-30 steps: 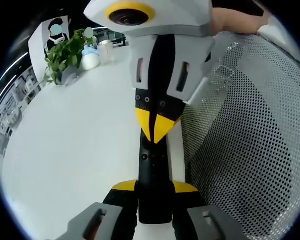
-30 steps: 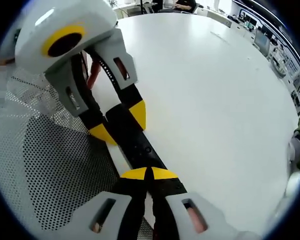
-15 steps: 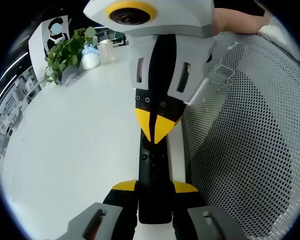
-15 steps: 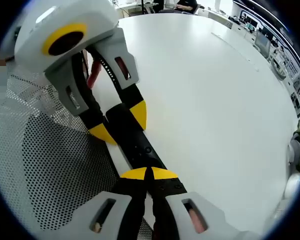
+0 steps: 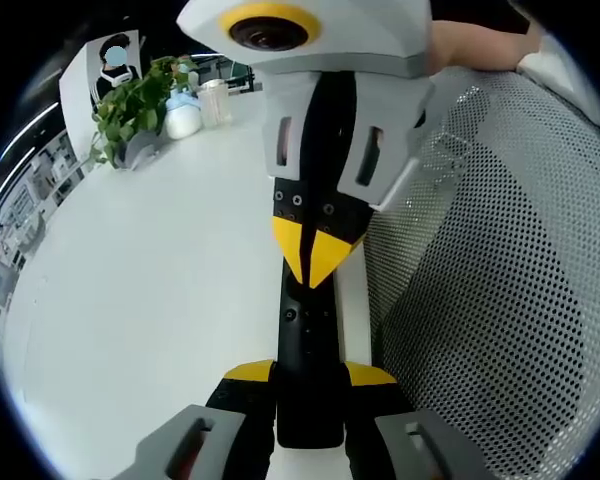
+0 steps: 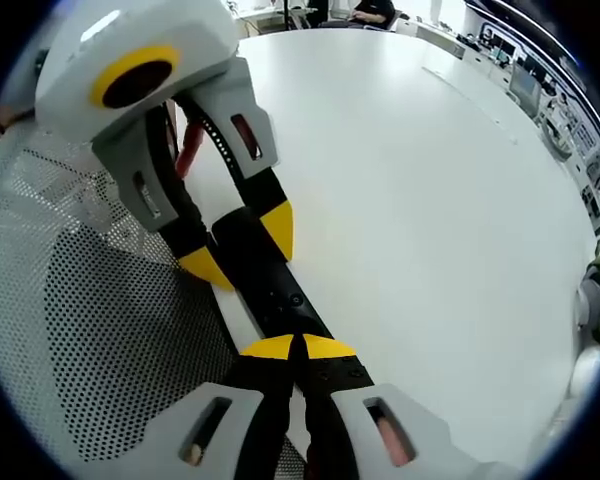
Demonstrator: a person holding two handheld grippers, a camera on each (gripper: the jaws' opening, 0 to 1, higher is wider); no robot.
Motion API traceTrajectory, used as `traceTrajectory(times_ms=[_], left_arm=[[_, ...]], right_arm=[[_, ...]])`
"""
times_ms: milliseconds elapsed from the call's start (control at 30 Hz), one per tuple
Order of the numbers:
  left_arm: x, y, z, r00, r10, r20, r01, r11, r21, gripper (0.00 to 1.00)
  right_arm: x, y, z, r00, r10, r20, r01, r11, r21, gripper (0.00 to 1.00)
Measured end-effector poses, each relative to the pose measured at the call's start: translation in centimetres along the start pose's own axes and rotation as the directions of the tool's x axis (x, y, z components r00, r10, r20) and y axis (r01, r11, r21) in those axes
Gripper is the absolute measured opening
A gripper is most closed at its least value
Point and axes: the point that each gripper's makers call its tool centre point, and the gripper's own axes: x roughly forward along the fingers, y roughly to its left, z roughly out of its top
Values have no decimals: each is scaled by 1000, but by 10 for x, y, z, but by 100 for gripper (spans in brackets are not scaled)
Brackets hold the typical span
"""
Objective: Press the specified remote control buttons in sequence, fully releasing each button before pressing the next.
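My left gripper clamped one end of the slim black remote control at the white table's edge, beside a perforated grey mesh chair. My right gripper, yellow-tipped fingers shut together, pressed down on its buttons. Pressing off-centre risked tilting the remote in my grip, or hitting a neighbouring button.

White table – wide, bare top. Potted plant at 10 o'clock in left gripper view, white jug and clear jar just beside it, poster board behind. Perforated mesh chair back at 3 o'clock – at 8 o'clock in right gripper view. Desks at 1 o'clock there.
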Motion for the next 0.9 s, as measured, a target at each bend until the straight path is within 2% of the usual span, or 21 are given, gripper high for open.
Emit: traceTrajectory(times_ms=[433, 633, 767, 900], left_arm=[[0, 0, 0, 1000, 2, 14, -2, 1000, -8, 25], [0, 0, 0, 1000, 3, 7, -3, 1000, -3, 25], [-1, 0, -1, 1000, 3, -6, -3, 1000, 1, 25], [-3, 0, -3, 1000, 0, -12, 0, 1000, 3, 25]], right_arm=[[-1, 0, 0, 1000, 10, 5, -10, 1000, 13, 0], [0, 0, 0, 1000, 19, 15, -19, 999, 27, 0], [-1, 1, 0, 1000, 16, 20, -16, 1000, -7, 0], [-1, 0, 0, 1000, 15, 17, -15, 1000, 2, 0]])
